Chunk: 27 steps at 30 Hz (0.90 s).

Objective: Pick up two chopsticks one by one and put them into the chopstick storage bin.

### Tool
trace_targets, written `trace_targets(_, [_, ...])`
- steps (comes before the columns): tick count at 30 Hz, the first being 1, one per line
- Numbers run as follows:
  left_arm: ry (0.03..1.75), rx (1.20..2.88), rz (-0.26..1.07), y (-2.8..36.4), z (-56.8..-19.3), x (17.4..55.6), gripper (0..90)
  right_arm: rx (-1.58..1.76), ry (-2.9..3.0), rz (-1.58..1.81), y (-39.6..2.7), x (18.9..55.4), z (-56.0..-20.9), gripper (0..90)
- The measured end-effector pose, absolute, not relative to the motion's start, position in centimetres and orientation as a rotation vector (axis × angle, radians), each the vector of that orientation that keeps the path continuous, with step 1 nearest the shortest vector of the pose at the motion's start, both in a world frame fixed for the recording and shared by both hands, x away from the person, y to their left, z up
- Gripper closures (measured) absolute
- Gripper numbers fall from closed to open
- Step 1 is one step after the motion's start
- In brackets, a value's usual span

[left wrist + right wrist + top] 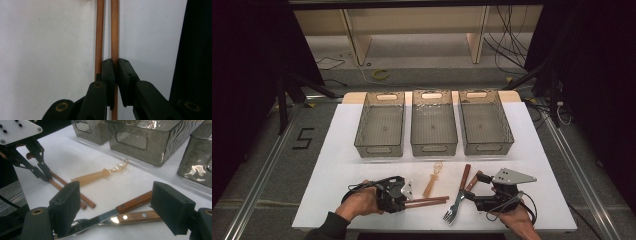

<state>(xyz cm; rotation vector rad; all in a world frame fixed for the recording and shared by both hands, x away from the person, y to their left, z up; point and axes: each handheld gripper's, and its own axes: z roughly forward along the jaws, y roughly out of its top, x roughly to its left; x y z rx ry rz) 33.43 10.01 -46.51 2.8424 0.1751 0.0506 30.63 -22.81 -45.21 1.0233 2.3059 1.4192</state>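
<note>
Left gripper [115,65] clamped on one chopstick [114,30] of the pair lying on the white table [337,165]; right gripper [117,206] gapes over the knife [135,202] and fork [140,216]. All three bins [380,148] hold nothing; sorting barely begun

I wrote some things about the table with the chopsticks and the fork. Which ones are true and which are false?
1. The left gripper pinches one chopstick. True.
2. Three bins stand in a row. True.
3. The fork lies in a bin. False: it lies on the table.
4. The right gripper is shut. False: its jaws stand open over the wooden handles.
5. The bins hold chopsticks. False: they look empty.
</note>
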Motion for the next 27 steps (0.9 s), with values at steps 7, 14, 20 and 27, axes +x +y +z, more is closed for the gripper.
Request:
trace_targets(7, [0.19,2.805,0.057,10.4,-46.0,33.4,83.5,1.025,2.303,1.422,-22.8,30.6,-45.2,25.0])
trace_targets(14, [0.264,2.727,0.082,11.0,-44.0,33.6,83.5,1.036,2.299,1.431,-22.9,30.7,-45.2,25.1])
trace_targets(20, [0.4,2.629,0.138,12.2,-42.3,34.6,83.6,1.04,2.297,1.431,-23.0,30.7,-45.2,25.1])
trace_targets(27, [0.507,2.515,0.219,13.8,-40.4,36.7,83.5,1.037,2.297,1.432,-22.9,30.7,-45.3,25.1])
